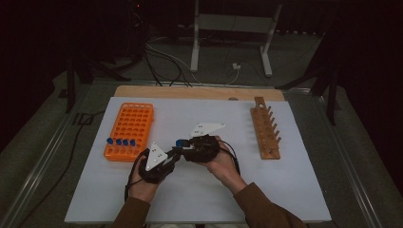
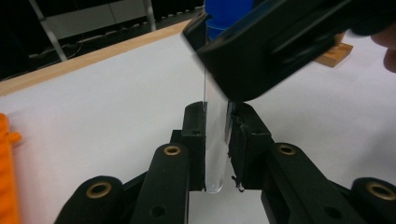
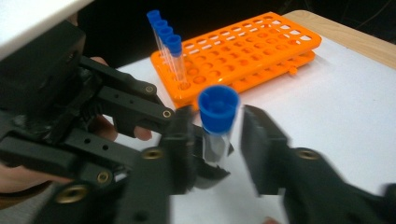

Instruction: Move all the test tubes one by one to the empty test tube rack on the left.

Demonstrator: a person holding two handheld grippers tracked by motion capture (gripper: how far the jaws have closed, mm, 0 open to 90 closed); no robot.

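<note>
Left gripper view: I see my left gripper [image 2: 217,144] pinching the upright tube [image 2: 215,140], cap at twelve o'clock; my right gripper [image 3: 217,140] stands spread around the blue cap [image 3: 217,108].

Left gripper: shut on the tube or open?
Shut on it. The left gripper's jaws press both sides of the clear tube in its own view.

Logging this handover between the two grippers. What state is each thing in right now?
Test tube: capped blue, upright, clamped low on its glass by the left gripper.
Left gripper: shut on the tube.
Right gripper: jaws open, apart from the tube.
Orange rack: four capped tubes in the near row.
Wooden rack: no tubes.
</note>
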